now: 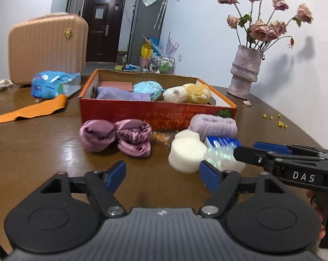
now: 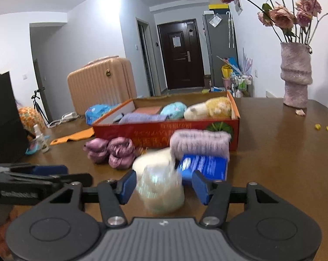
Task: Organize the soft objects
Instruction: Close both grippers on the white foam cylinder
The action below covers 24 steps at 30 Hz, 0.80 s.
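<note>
The right gripper [image 2: 161,187] is the one lined up for the next pick: a blurred wrapped roll [image 2: 159,192] stands on the tabletop [image 2: 283,163] directly between its 2 blue fingers [image 2: 127,186], with a visible gap on each side, so the fingers are open around it and not yet pressing. The roll looks upright, its axis near vertical, which means the fingers straddle its round side and a straight close should catch it. Just behind it sits a white roll [image 2: 150,163], and to the right a blue pack [image 2: 204,166], close enough that the right finger could nudge it. The left gripper [image 1: 162,177] is also open, holding nothing; ahead of it is bare tabletop, with the pink satin piece [image 1: 116,137] farther on and to the left, and the white roll [image 1: 186,154] ahead to its right. From that view the right gripper [image 1: 246,152] comes in from the right edge, nearer the rolls than the left is. The box [image 2: 164,132], already holding a purple towel [image 2: 140,117] and plush toys [image 2: 209,108], lies straight ahead beyond the lilac towel roll [image 2: 199,143], so the carry would go forward and over its near wall.
</note>
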Motion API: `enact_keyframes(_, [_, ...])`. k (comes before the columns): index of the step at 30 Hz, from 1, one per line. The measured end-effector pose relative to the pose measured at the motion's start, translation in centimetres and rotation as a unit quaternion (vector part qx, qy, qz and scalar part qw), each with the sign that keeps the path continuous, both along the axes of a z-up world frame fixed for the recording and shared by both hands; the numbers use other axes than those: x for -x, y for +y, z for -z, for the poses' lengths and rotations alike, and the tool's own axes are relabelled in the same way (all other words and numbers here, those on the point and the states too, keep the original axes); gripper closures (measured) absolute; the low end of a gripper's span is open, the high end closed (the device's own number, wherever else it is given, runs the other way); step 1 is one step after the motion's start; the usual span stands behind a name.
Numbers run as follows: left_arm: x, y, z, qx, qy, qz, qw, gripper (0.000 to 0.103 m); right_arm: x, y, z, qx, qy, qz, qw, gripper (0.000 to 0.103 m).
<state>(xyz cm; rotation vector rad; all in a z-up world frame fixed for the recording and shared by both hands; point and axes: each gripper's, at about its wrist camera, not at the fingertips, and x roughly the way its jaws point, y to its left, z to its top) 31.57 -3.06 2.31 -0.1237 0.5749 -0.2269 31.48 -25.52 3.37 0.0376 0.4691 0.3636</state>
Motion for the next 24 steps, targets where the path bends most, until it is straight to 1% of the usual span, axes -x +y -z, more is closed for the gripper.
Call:
enact_keyframes(2, [-2.2, -0.1, 0.3, 0.027, 0.019, 0.012, 0.9994, 0.035, -1.9, -0.1, -0.4, -0.006, 0.005, -0.007, 1.0, 0.055])
enact_keyframes(4, [-4.4, -0.3, 0.6, 0.058, 0.041, 0.028, 0.9971, 0.039, -4.3, -0.3, -0.5, -0.027, 0.028, -0.026, 0.999, 0.062])
enact_keyframes(6, [-6.3, -0.6, 1.1, 0.083, 0.058, 0.039, 0.9941, 0.05, -6.9, -0.3, 0.0, -0.046, 0.059, -0.044, 0.996, 0.064])
enact_keyframes(7, [-6.8, -0.6, 1.3, 0.092, 0.063, 0.041, 0.9929, 0.053, -8.0, -0.2, 0.3, -0.046, 0.072, -0.051, 0.995, 0.065])
enact_keyframes(8, [-7.4, -0.7, 1.6, 0.099, 0.067, 0.043, 0.9918, 0.062, -8.8, 0.2, 0.6, -0.04, 0.082, -0.057, 0.994, 0.065])
enact_keyframes(9, [-7.8, -0.7, 1.9, 0.1, 0.069, 0.045, 0.9915, 0.066, -9.6, 0.6, 1.0, -0.026, 0.09, -0.063, 0.994, 0.066])
enact_keyframes(11, [-8.2, -0.5, 2.5, 0.104, 0.077, 0.044, 0.9906, 0.067, -10.4, 1.4, 1.8, -0.003, 0.102, -0.069, 0.992, 0.07])
enact_keyframes(12, [-8.5, -0.3, 2.9, 0.112, 0.088, 0.044, 0.9888, 0.07, -10.7, 1.7, 2.1, 0.0, 0.107, -0.072, 0.992, 0.074])
enact_keyframes(14, [-8.9, 0.4, 3.5, 0.139, 0.107, 0.047, 0.9834, 0.073, -11.1, 1.7, 2.6, -0.013, 0.119, -0.082, 0.989, 0.078])
enact_keyframes(15, [-9.0, 0.6, 3.5, 0.147, 0.11, 0.047, 0.9819, 0.075, -11.2, 1.7, 2.6, -0.017, 0.123, -0.087, 0.988, 0.084])
enact_keyframes(16, [-9.0, 0.7, 3.4, 0.15, 0.111, 0.048, 0.9813, 0.076, -11.3, 1.8, 2.6, -0.025, 0.129, -0.092, 0.987, 0.087])
enact_keyframes(17, [-9.0, 0.8, 3.3, 0.153, 0.109, 0.046, 0.9811, 0.079, -11.3, 1.9, 2.5, -0.024, 0.131, -0.089, 0.987, 0.088])
enact_keyframes(19, [-8.5, 1.0, 2.5, 0.158, 0.099, 0.043, 0.9815, 0.079, -11.0, 2.3, 1.9, -0.02, 0.123, -0.089, 0.988, 0.089])
enact_keyframes(21, [-7.5, 1.5, 1.2, 0.161, 0.079, 0.043, 0.9828, 0.079, -10.0, 2.6, 0.6, -0.024, 0.104, -0.09, 0.99, 0.089])
enact_keyframes(24, [-5.1, 2.1, -1.4, 0.159, 0.039, 0.046, 0.9855, 0.079, -7.5, 3.2, -2.0, -0.032, 0.058, -0.098, 0.993, 0.089])
